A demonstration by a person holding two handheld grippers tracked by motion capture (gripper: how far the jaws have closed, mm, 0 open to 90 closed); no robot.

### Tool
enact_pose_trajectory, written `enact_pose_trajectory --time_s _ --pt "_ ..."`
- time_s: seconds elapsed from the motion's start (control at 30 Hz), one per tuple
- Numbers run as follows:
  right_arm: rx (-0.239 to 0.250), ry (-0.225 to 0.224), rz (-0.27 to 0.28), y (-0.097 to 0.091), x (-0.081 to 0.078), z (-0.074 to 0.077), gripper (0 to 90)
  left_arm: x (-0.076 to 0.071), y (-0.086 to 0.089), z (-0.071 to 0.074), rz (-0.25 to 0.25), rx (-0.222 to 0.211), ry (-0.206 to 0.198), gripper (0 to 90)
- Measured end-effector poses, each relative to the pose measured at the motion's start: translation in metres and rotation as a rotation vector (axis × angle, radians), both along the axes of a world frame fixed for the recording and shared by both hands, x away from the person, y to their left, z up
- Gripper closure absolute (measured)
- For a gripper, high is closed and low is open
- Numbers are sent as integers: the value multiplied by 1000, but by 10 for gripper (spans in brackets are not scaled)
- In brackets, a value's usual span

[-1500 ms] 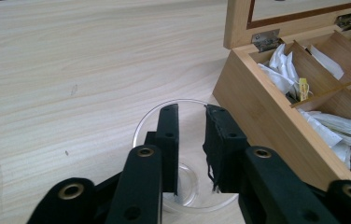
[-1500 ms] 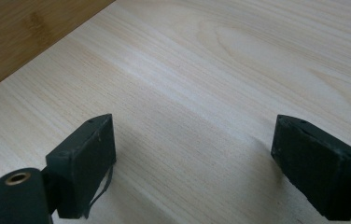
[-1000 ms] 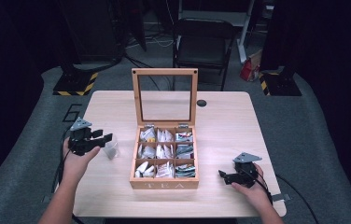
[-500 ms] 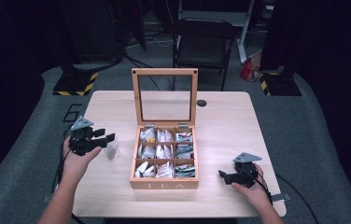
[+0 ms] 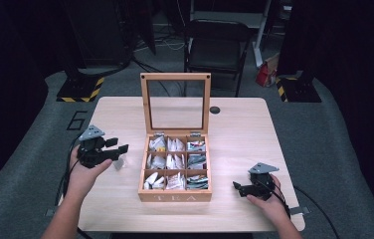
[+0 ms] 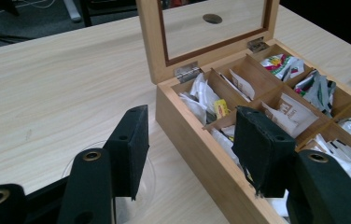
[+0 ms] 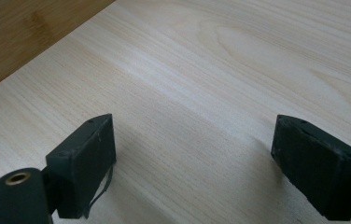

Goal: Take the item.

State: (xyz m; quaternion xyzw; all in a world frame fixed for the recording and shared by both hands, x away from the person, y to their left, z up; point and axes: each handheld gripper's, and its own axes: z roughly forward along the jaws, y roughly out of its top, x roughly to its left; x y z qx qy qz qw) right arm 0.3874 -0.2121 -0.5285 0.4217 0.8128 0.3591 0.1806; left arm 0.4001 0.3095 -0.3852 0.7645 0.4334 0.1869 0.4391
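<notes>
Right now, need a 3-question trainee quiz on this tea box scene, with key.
1. True or false: the tea box lid is closed.
2. How many compartments does the box have? A) four B) six C) nine
3. Fill in: the left tongs hover over a clear ____ beside the box.

Key: 1 false, the lid stands upright. 2 C. 3 cup. The left tongs and the right tongs are both open, holding nothing.

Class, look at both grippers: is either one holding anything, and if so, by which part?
Nothing is held. The left gripper is open above a clear glass beside the tea box; the right gripper is open over bare table.
</notes>
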Motion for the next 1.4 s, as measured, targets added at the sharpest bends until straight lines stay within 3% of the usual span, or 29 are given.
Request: enact_pose_trajectory --time_s 0.37,0.93,1.4 --pt "-1 0 1 0 0 0 130 -8 -6 -9 -26 -2 8 452" --pt "1 1 1 0 0 0 130 -27 -7 -30 -56 43 44 449" --pt "1 1 1 0 0 0 130 -35 -3 -49 -78 58 39 391"
